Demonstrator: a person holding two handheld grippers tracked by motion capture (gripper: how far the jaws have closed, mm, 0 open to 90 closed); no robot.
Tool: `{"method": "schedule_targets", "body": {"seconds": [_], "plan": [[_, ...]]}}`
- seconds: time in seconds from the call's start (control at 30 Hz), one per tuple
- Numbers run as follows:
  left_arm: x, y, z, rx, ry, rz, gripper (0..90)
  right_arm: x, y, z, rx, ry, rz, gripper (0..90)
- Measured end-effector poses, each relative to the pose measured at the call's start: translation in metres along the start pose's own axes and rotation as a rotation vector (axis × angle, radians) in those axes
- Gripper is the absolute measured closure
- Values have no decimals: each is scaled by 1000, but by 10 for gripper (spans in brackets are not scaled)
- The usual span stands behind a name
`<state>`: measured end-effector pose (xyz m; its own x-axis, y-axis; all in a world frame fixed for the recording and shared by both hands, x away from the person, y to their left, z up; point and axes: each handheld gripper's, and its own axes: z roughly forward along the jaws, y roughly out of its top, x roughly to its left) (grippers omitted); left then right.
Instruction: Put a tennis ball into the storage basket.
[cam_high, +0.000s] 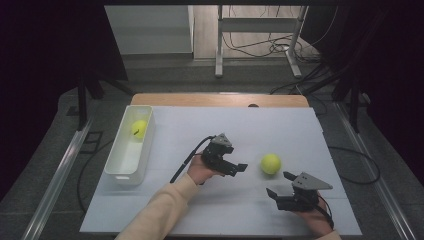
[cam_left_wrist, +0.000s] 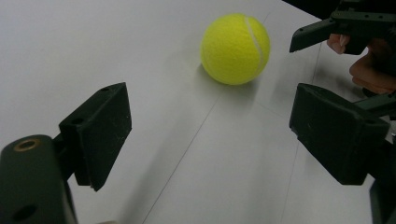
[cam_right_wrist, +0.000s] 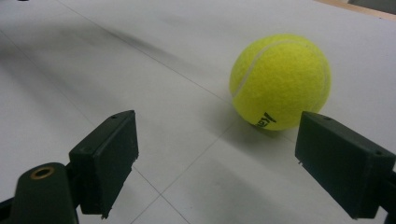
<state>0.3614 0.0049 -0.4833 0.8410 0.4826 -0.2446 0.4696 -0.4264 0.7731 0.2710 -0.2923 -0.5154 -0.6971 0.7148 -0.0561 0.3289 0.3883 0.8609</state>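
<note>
A white bench (cam_high: 280, 125) carries everything, with a strip of bare wood showing along its far edge. At its left side stands a long white bin (cam_high: 131, 145), and inside it, toward the far end, lies a yellow tennis ball (cam_high: 139, 128).

The left tongs (cam_high: 241, 168) hover over the middle of the bench, held by a hand in a cream sleeve (cam_high: 160, 210), cable trailing back — jaws spread wide and gripping nothing, as the left gripper view confirms. The right tongs (cam_high: 280, 184) sit near the front right of the bench, likewise wide open and empty.

A second tennis ball (cam_high: 270, 163) rests on the bare bench between the two tools, just right of the left tongs and just beyond the right tongs, touching neither. In the right gripper view this ball (cam_right_wrist: 280, 81) lies ahead of the open jaws, toward the right one — black print shows on its lower side.
</note>
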Motion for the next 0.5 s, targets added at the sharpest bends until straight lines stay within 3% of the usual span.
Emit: {"method": "schedule_targets", "body": {"seconds": [0.5], "plan": [[-2, 5, 15, 6, -10, 0, 138, 0, 0, 0, -1, 1, 1, 138]]}}
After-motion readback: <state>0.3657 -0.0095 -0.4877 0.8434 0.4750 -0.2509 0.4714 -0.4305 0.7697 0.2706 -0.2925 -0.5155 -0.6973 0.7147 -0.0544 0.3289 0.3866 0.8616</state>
